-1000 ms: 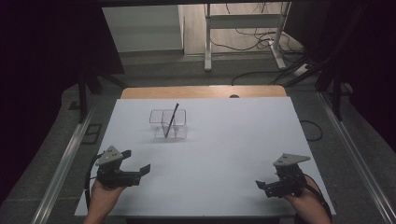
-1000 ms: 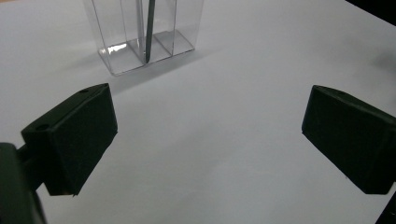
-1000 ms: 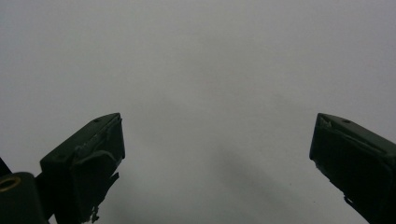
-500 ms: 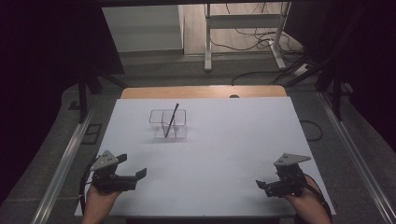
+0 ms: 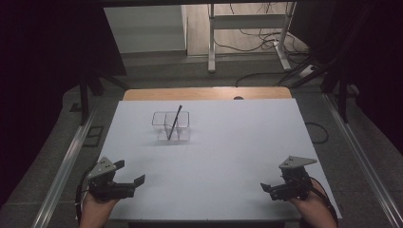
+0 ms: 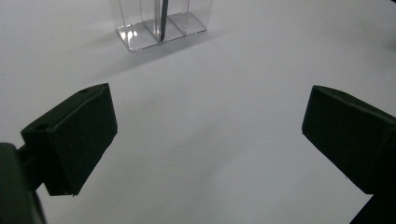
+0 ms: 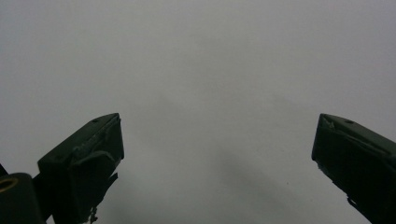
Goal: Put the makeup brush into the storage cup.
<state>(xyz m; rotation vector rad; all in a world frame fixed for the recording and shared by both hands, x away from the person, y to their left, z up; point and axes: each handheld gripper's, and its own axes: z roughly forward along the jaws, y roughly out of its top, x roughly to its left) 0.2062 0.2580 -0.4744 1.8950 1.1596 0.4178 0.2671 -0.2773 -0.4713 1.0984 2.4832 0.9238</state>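
— Left gripper view first: what do we see at our left gripper (image 6: pixel 208 140)?

— Its two black jaws stand wide apart with nothing between them, just the white table (image 6: pixel 224 93) below. Straight ahead, well apart from the jaws, we see the base of the clear container (image 6: pixel 161 28), with a dark pen (image 6: pixel 164 21) standing in it against an inner divider.

— And our right gripper (image 7: pixel 217 158)?

— Spread just as wide, also empty, over bare white surface.

— How do we sit in the high view?

— Our left gripper (image 5: pixel 130 183) is at the near left corner of the table (image 5: pixel 228 142), our right gripper (image 5: pixel 271 189) at the near right corner, both held in our hands and pointing inward. The container (image 5: pixel 171 127) stands toward the far side, left of centre, nearer our left gripper. The pen (image 5: pixel 174 122) leans in it, its top tilted to the right, above the rim.
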